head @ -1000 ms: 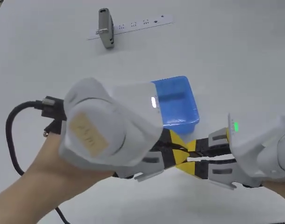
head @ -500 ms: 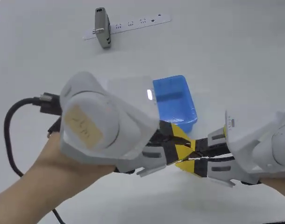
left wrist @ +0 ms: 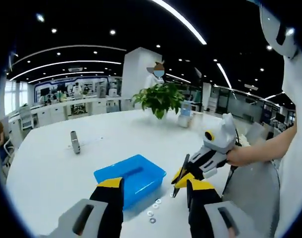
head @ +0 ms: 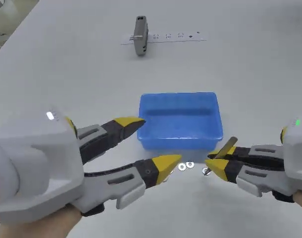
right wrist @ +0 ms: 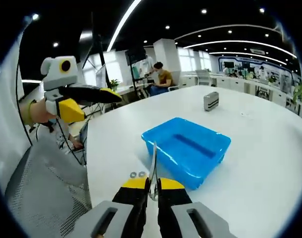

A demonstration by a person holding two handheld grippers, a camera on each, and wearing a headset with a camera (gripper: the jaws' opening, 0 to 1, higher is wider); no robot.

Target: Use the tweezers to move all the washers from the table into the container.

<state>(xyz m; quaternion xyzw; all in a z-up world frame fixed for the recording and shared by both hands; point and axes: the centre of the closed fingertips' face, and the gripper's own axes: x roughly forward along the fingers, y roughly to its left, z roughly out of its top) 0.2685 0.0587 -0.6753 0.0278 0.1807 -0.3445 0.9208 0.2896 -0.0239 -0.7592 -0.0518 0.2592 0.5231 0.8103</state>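
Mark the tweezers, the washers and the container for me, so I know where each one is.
tweezers point(right wrist: 154, 166): right gripper view, on the middle of the shaft.
washers point(head: 182, 167): head view, on the leftmost washer on the table.
container point(head: 180, 139): head view, on its near wall.

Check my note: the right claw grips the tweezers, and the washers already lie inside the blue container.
Not right. The washers lie on the table, just in front of the blue container, as the head view shows. The right claw does grip the tweezers.
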